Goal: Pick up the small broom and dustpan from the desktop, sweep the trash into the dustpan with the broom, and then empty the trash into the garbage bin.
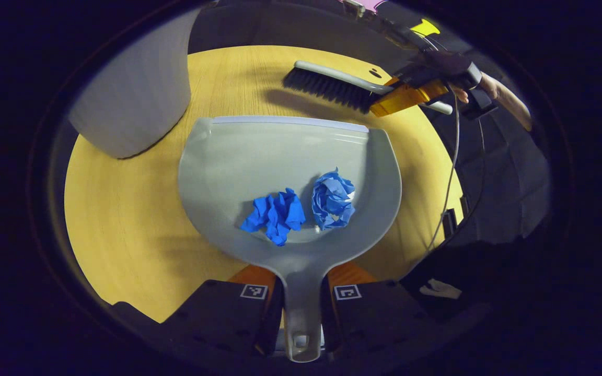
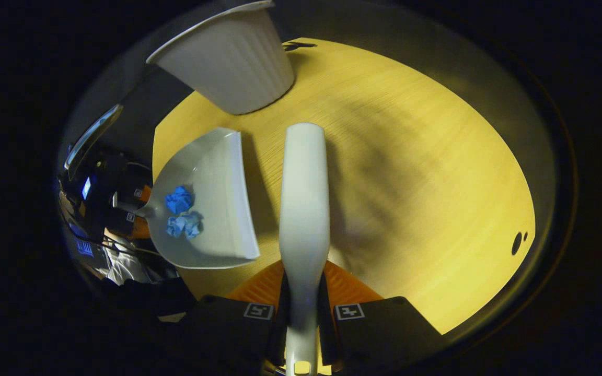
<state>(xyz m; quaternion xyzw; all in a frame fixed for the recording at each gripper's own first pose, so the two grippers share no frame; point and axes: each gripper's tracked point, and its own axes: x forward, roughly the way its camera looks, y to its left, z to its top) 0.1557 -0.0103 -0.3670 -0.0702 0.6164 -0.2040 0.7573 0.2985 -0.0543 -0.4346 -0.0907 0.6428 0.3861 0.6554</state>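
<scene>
dustpan in my left claw, broom in my right, both over the table.

my left claw (image 1: 301,297) grips the dustpan (image 1: 290,172) by its handle, pan level, two blue paper wads (image 1: 303,206) lying in it. my right claw (image 2: 303,313) is clamped on the broom (image 2: 303,209) handle, held beyond the pan's lip. the white bin (image 2: 230,60) stands at the wooden table's (image 2: 411,156) far edge; the table past the broom lies bare.

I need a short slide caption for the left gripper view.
Left gripper holds dustpan with two blue paper wads; right gripper holds broom beyond.
</scene>
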